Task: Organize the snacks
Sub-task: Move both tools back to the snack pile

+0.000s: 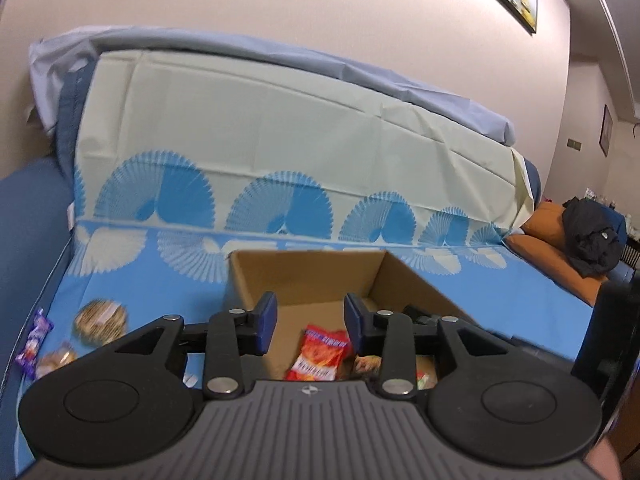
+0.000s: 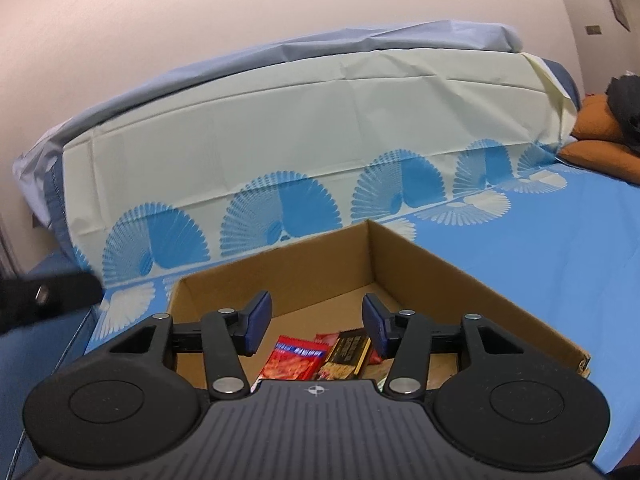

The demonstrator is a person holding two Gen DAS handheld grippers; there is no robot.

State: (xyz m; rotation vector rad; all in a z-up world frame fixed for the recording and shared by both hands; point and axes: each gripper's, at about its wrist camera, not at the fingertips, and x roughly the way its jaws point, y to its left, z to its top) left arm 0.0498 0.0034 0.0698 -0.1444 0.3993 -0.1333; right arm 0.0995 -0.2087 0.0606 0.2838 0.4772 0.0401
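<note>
An open cardboard box point(image 1: 304, 276) point(image 2: 280, 276) stands on the blue patterned cloth. Inside it lie a red snack packet point(image 1: 320, 354) point(image 2: 294, 362) and a dark brown and gold packet point(image 2: 347, 354), with other wrappers half hidden behind the gripper bodies. My left gripper point(image 1: 310, 318) hangs over the box's near side, open, nothing between its blue pads. My right gripper point(image 2: 316, 324) is also over the box, open and empty, just above the packets. Loose snacks lie left of the box: a round golden pastry pack point(image 1: 101, 318), a purple wrapper point(image 1: 35, 340) and another pale pack point(image 1: 56, 360).
A cream and blue cloth covers the sofa back point(image 1: 280, 140) behind the box. Orange cushions point(image 1: 560, 256) with a black garment point(image 1: 592, 236) lie at the far right. Part of the left gripper shows as a dark bar point(image 2: 44, 294) in the right wrist view.
</note>
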